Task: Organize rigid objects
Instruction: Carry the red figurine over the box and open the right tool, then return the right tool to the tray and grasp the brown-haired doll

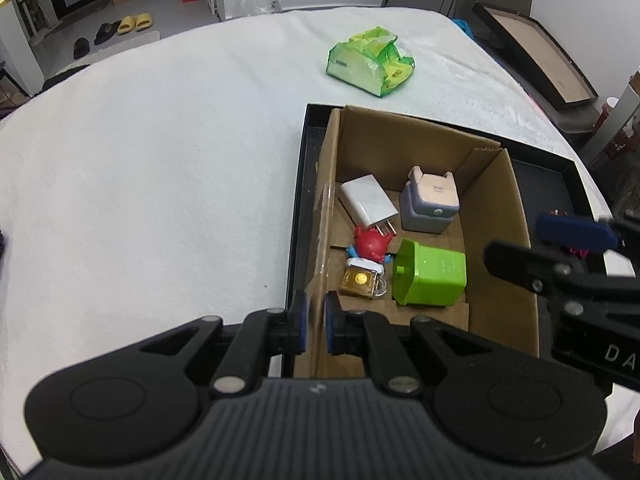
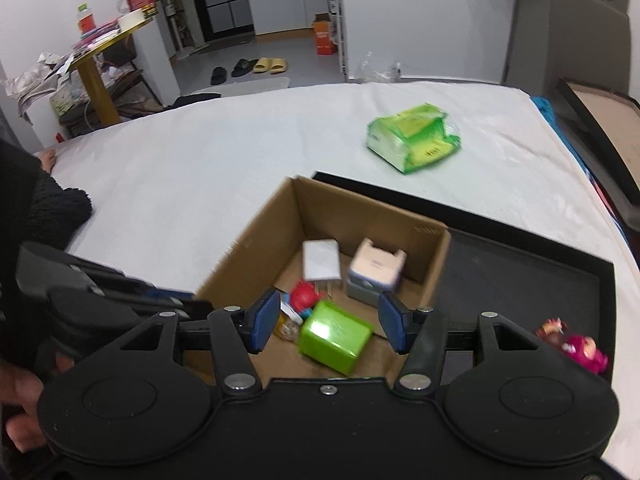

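A cardboard box [image 1: 500, 216] stands in a black tray [image 1: 548, 184] on the white table. It holds a white charger [image 1: 370, 202], a pale pink-and-grey cube [image 1: 430, 202], a green cube [image 1: 432, 278], a red figure [image 1: 370, 244] and a small amber mug [image 1: 362, 282]. My left gripper [image 1: 316, 326] is shut on the box's left wall [image 1: 324, 216]. My right gripper [image 2: 328, 326] is open and empty above the green cube [image 2: 334, 336] in the box [image 2: 240, 256]. A pink-red toy figure [image 2: 576, 346] lies in the tray [image 2: 520, 264] at right.
A green tissue pack [image 1: 372, 62] lies on the table beyond the tray, also in the right wrist view [image 2: 414, 138]. A dark framed board [image 1: 532, 52] leans at the far right. A black sleeve [image 2: 44, 208] rests on the table's left edge.
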